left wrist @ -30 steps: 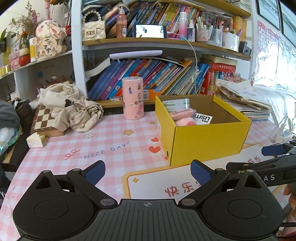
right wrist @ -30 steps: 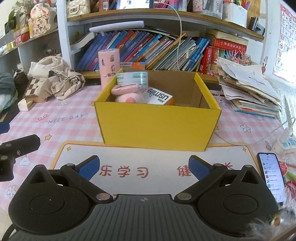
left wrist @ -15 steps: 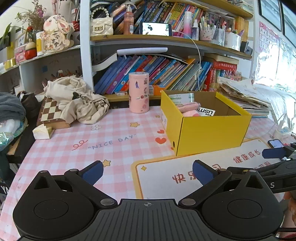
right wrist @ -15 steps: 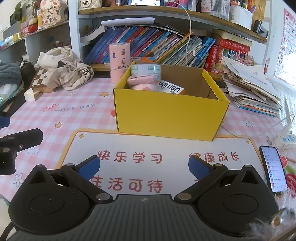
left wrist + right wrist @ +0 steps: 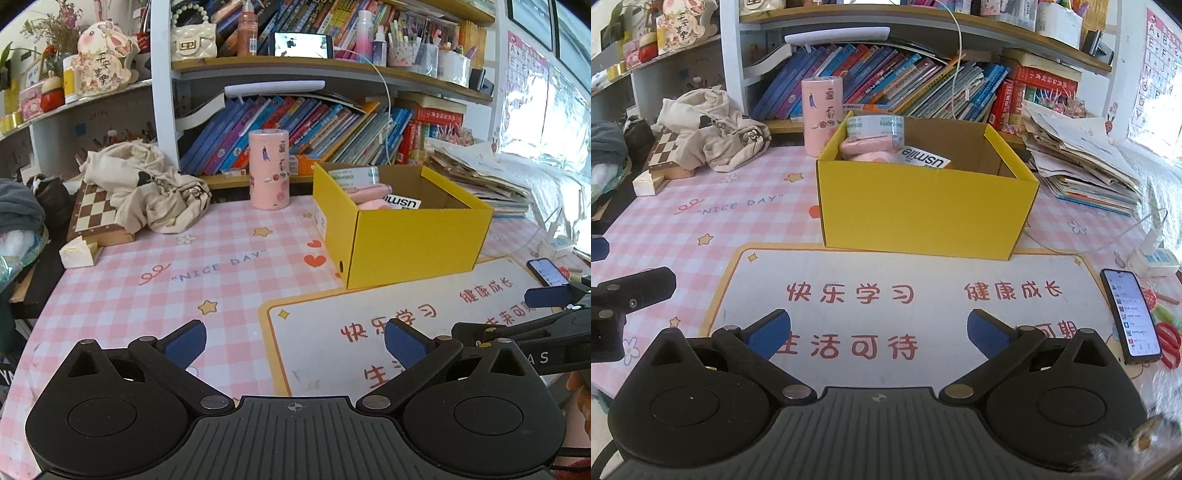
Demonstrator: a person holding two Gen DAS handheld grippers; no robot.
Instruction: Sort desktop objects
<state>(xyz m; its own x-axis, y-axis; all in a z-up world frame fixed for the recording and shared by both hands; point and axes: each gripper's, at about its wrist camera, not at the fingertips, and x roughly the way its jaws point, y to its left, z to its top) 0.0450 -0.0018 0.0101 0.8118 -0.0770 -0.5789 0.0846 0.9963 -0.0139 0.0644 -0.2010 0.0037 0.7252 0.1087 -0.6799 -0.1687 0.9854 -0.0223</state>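
A yellow cardboard box (image 5: 413, 240) (image 5: 923, 214) stands on the pink checked desk. It holds a tape roll (image 5: 876, 126), a pink item (image 5: 866, 147) and a white "usmile" box (image 5: 925, 158). My left gripper (image 5: 293, 341) is open and empty, well in front of the box, over the desk mat (image 5: 369, 332). My right gripper (image 5: 879, 332) is open and empty over the same mat (image 5: 905, 291), box straight ahead. The right gripper shows at the right edge of the left wrist view (image 5: 546, 295).
A pink cylinder (image 5: 268, 170) stands behind the box's left side. A chessboard (image 5: 94, 210) with crumpled cloth (image 5: 147, 188) lies far left. A phone (image 5: 1130, 315) and a paper stack (image 5: 1082, 166) are on the right. Bookshelves line the back.
Both grippers have pulled back from the yellow box, which now looks smaller and farther away. Both stay open and empty.
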